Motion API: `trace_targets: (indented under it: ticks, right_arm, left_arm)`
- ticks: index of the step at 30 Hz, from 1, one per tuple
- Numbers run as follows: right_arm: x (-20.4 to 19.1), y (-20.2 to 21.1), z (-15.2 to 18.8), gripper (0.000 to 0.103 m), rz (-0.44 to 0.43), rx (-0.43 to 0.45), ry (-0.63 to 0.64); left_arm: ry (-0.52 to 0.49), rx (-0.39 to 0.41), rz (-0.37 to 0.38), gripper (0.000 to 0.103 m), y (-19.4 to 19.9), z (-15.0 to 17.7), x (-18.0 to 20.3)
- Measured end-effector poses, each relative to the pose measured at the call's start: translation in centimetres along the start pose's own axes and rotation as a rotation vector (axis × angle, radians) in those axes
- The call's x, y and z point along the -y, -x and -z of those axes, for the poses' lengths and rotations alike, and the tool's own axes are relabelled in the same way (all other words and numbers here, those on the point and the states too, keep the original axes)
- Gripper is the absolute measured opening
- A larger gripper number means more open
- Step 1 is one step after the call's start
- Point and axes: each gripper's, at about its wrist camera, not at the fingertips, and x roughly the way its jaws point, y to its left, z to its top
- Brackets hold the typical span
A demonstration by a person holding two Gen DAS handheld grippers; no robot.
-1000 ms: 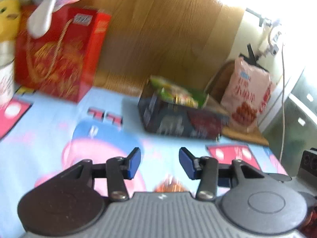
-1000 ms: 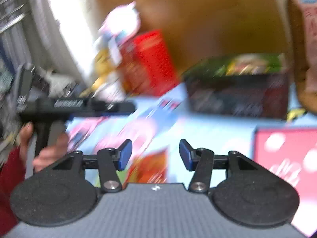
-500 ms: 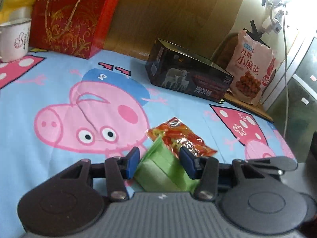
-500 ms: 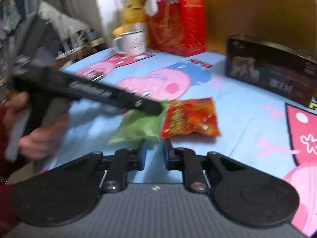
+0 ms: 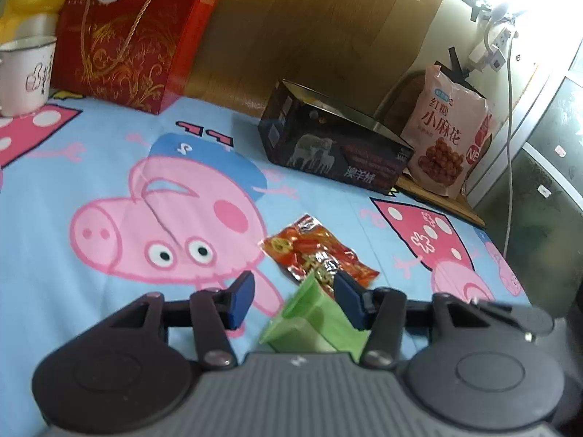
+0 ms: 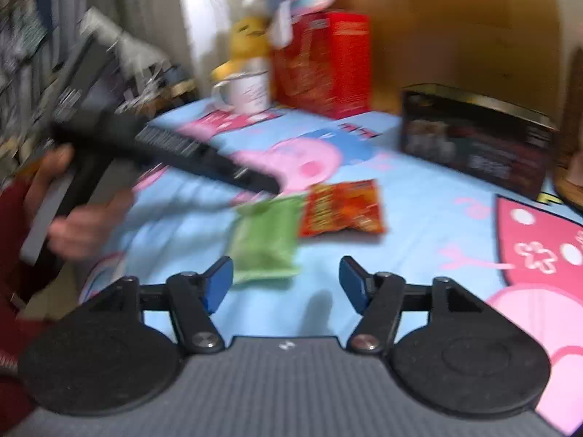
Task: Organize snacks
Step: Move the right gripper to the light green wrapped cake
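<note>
My left gripper (image 5: 293, 296) has just been opening, jaws apart, a green snack packet (image 5: 315, 322) between them against the right pad. My right gripper (image 6: 286, 280) has just been opening too, holding nothing. An orange-red snack packet (image 5: 315, 255) touches the green one mid-tablecloth (image 5: 73, 182). A black box (image 5: 333, 149) stands at the far edge.

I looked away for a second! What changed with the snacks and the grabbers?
The left gripper just opened off the green packet, now touching only one finger. The right gripper shut, then reopened, holding nothing. The orange packet and black box stayed put.
</note>
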Motion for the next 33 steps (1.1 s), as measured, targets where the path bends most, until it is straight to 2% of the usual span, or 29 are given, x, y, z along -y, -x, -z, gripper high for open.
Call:
trace_targets:
  ticks: [3,5,7,8,10,15,20,22,26,30,33]
  right_arm:
    - [-1.5,-2.0,0.3,0.076,0.004,-0.038,0.03]
    - [-2.6,-3.1,0.6,0.079,0.046,-0.014,0.08]
    - [-3.4,-3.9,0.3,0.073,0.067,0.001,0.142]
    - [-3.2,-4.1,0.0,0.069,0.064,-0.005,0.136]
    - [-2.2,-4.0,-0.3,0.069,0.065,-0.015,0.12]
    - [-0.2,-2.5,0.1,0.069,0.125,-0.011,0.093]
    - [1.1,-1.2,0.8,0.07,0.217,0.005,0.05]
    - [1.6,-0.6,1.1,0.071,0.235,0.009,0.032]
    - [1.8,-0.4,1.4,0.071,0.241,0.015,0.011]
    - [1.4,-0.7,1.4,0.071,0.211,0.018,0.024]
    - [0.9,-1.2,1.2,0.071,0.19,0.017,0.042]
  left_arm:
    - [-0.022,-0.024,0.001,0.052,-0.8,0.0,0.4]
    - [-0.026,-0.049,0.002,0.05,-1.4,0.3,0.7]
    - [-0.034,-0.05,0.0,0.048,-1.7,0.6,0.8]
    - [-0.038,-0.051,0.004,0.046,-1.6,0.7,0.9]
    - [-0.026,-0.068,0.046,0.04,-1.5,0.8,0.8]
    - [-0.026,-0.082,0.085,0.041,-1.8,1.2,1.5]
    - [-0.057,-0.088,0.084,0.05,-1.8,1.1,2.2]
    - [-0.053,-0.074,0.07,0.059,-1.6,0.9,2.2]
    - [-0.033,-0.054,0.068,0.062,-1.2,0.4,1.9]
    - [-0.024,-0.068,0.074,0.062,-1.8,0.5,2.1]
    - [-0.025,-0.092,0.088,0.058,-2.7,0.8,2.5]
